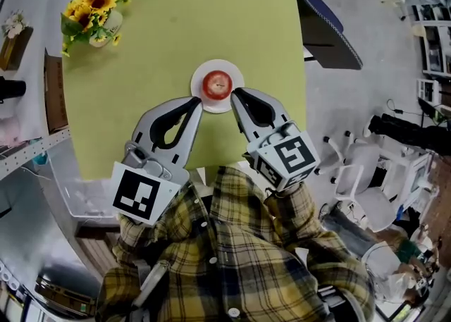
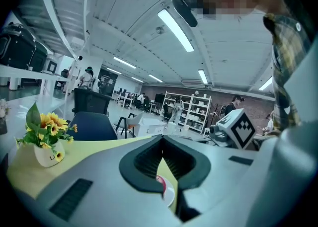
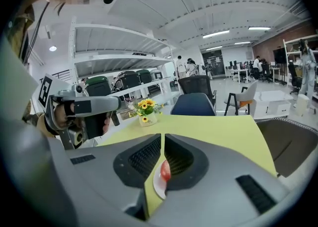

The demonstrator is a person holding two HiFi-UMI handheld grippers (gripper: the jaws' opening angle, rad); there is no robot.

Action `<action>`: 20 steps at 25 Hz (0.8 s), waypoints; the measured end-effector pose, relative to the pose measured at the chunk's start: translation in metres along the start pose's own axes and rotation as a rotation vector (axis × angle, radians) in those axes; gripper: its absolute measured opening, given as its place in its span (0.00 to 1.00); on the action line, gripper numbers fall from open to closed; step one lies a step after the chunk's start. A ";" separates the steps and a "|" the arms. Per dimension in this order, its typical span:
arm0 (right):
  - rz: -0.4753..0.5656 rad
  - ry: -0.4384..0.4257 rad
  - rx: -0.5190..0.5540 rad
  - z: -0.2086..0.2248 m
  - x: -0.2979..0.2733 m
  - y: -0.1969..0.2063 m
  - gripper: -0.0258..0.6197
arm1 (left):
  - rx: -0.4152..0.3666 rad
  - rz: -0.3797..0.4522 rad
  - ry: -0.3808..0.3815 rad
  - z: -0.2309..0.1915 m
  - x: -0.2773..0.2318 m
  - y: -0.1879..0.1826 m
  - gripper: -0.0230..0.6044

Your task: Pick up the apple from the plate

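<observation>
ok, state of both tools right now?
left tool: closed, holding nothing.
right tool: closed, holding nothing.
apple: on the plate, not gripped.

The right claw (image 3: pixel 162 139) has its two grey plastic jaws pressed together at the tips, with nothing between them. Through the dark-padded hollow below the tips shows a round red apple (image 3: pixel 165 171) on a small white plate (image 3: pixel 157 187), lying on the yellow-green worktop (image 3: pixel 213 126). A white pot of yellow sunflowers (image 3: pixel 145 112) stands near the worktop's far left corner, and a dark blue chair (image 3: pixel 193 105) stands beyond its far edge.
</observation>
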State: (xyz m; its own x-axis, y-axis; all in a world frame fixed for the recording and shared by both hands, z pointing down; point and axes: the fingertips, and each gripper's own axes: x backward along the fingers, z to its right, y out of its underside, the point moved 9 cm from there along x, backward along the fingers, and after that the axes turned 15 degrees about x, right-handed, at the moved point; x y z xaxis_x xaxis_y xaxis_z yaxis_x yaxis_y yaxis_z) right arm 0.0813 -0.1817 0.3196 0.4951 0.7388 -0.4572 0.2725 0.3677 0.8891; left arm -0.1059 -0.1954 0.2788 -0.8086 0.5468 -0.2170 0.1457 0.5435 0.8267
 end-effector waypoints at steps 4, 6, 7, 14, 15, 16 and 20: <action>-0.015 -0.020 -0.011 0.001 -0.005 0.016 0.12 | 0.005 -0.026 -0.004 -0.004 -0.009 0.011 0.05; -0.020 -0.023 -0.011 0.002 -0.009 0.023 0.17 | 0.010 -0.030 0.000 -0.007 -0.013 0.017 0.05; -0.028 -0.022 -0.016 0.002 -0.011 0.027 0.18 | 0.015 -0.031 0.002 -0.009 -0.015 0.020 0.05; -0.064 -0.072 0.025 -0.002 -0.030 0.043 0.30 | 0.046 -0.069 -0.005 -0.023 -0.022 0.036 0.05; -0.067 -0.070 0.033 -0.003 -0.033 0.045 0.31 | 0.053 -0.071 -0.008 -0.026 -0.022 0.038 0.05; -0.067 -0.066 0.041 -0.003 -0.037 0.046 0.33 | 0.057 -0.072 -0.011 -0.029 -0.022 0.039 0.05; -0.083 -0.061 0.065 -0.004 -0.048 0.053 0.47 | 0.060 -0.076 -0.021 -0.035 -0.021 0.046 0.05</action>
State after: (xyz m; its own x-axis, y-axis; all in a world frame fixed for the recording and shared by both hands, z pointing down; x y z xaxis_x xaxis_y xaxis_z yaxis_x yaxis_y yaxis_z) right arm 0.0687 -0.1952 0.3884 0.5176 0.6706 -0.5313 0.3664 0.3874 0.8460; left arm -0.1024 -0.2041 0.3397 -0.8067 0.5154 -0.2891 0.1186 0.6205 0.7752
